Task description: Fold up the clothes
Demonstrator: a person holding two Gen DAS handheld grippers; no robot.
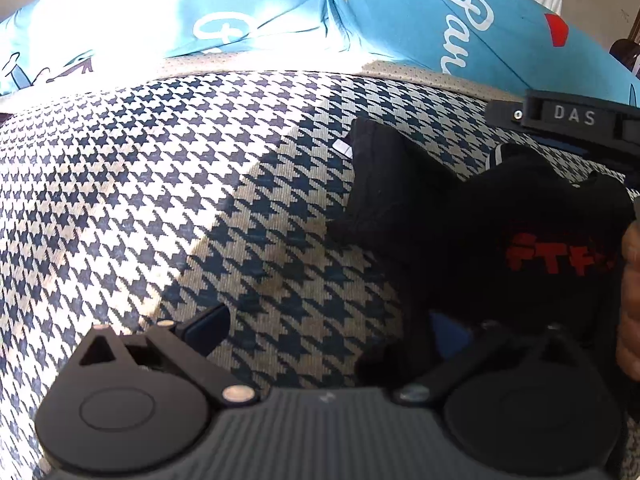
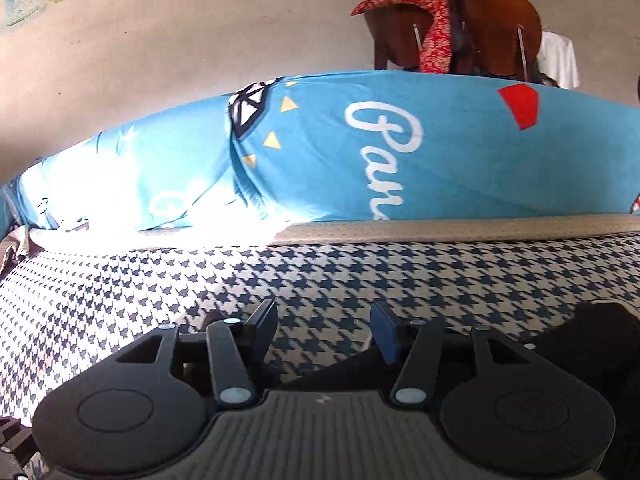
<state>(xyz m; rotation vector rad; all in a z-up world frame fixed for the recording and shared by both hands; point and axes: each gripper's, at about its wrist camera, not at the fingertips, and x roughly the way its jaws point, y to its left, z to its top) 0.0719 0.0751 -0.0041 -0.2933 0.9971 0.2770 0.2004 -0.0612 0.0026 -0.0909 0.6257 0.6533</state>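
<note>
a crumpled black garment [image 1: 480, 224] with red lettering was seen on the houndstooth cover [image 1: 160, 184], right of the left gripper [image 1: 332, 332], whose jaws were spread wide. the right gripper [image 2: 324, 332] was held open over the cover, nothing between its fingers, the garment [image 2: 592, 344] at its near right.

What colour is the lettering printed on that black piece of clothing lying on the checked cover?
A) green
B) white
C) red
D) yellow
C: the left wrist view shows red lettering on the crumpled black garment, which lies on the houndstooth cover.
</note>
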